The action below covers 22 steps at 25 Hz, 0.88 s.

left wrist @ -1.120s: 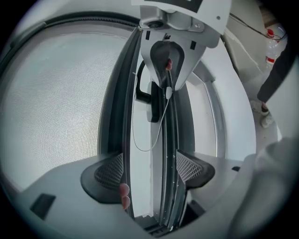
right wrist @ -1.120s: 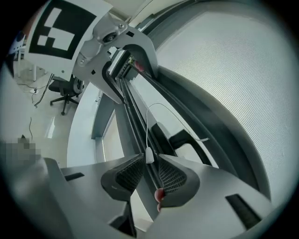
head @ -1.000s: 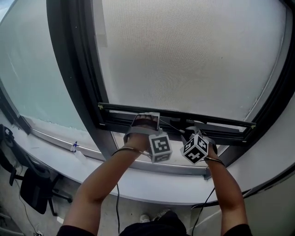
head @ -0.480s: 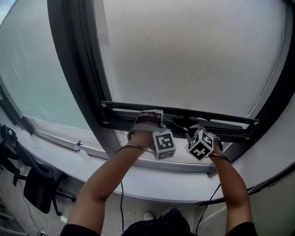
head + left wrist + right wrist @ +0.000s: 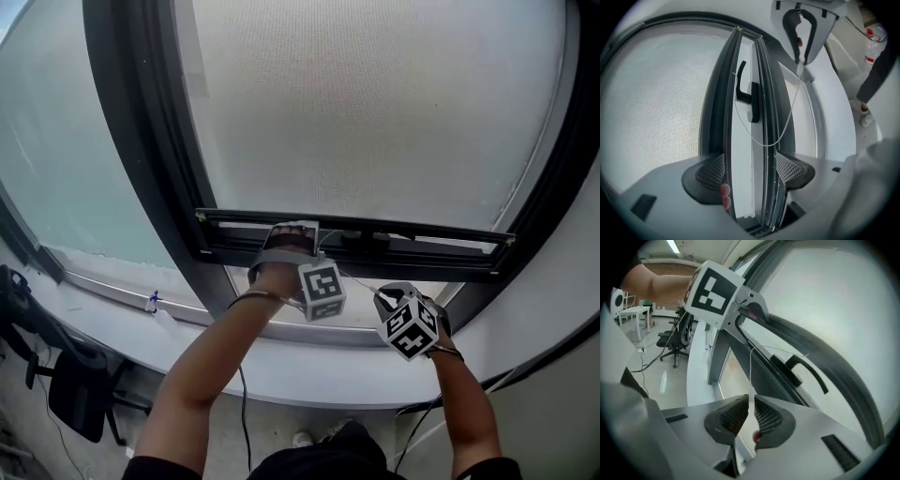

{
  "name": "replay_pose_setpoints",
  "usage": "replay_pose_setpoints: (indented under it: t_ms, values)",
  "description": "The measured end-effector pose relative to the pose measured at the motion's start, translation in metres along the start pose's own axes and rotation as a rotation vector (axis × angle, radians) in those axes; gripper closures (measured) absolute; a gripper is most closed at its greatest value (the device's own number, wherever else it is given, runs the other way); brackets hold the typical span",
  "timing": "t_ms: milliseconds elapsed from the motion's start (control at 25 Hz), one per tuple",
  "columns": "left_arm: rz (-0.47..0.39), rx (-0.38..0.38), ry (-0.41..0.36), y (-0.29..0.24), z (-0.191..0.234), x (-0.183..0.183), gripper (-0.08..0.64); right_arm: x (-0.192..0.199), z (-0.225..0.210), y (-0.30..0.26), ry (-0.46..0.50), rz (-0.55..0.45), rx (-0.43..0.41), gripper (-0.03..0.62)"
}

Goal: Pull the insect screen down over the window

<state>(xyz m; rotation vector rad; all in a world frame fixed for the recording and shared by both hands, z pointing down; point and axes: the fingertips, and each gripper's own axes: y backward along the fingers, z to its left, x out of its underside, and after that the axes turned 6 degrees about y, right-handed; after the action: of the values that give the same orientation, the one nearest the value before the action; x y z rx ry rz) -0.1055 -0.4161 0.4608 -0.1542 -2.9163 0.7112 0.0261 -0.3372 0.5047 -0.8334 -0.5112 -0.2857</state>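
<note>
Screen [image 5: 375, 112] already covers nearly the whole pane. Its bar [image 5: 356, 246] sits low, with only a thin strip of glass left under it above the sill [image 5: 309, 370]. Against the window frame the bar looks no lower than a second ago, so no real travel in that time. Left gripper [image 5: 750, 171] hasn't shifted: jaws clamped across the bar, one pad on each rail, left of the handle [image 5: 746, 96]. The change is on the right. Right gripper [image 5: 751, 404] was up against the bar beside the handle; its jaws have just been closing and it has backed off toward the sill. They're now almost together, and the thin cord [image 5: 750, 359] from the bar runs straight into the slit, so I read it as pinching the cord. The cord still has slack. My guess is that the last bit of pull-down comes from taking up the cord while the left keeps the bar steady. Can't tell if the bar has a stop or latch to reach.
</note>
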Motion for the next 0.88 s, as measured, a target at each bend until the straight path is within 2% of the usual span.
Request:
replay_pose_setpoints:
  t_ms: [160,320,520,720,880]
  values:
    - [0.003,0.003,0.005,0.000,0.000,0.000,0.212,0.028,0.031,0.002,-0.078,0.021,-0.039,0.549]
    - [-0.017,0.009,0.045,0.003,0.001,-0.004,0.212,0.064,0.076,-0.012,-0.150,0.068,-0.096,0.549]
    - [0.019,0.015,0.019,0.002,0.000,0.002,0.212,0.101,0.127,-0.032,-0.234,0.137,-0.164,0.549]
    - [0.011,0.004,0.013,0.000,0.001,-0.001,0.212,0.130,0.146,-0.064,-0.209,0.135,-0.115,0.549]
    - [0.017,0.028,0.025,0.002,0.000,-0.001,0.212,0.132,0.164,-0.075,-0.150,0.130,-0.097,0.537]
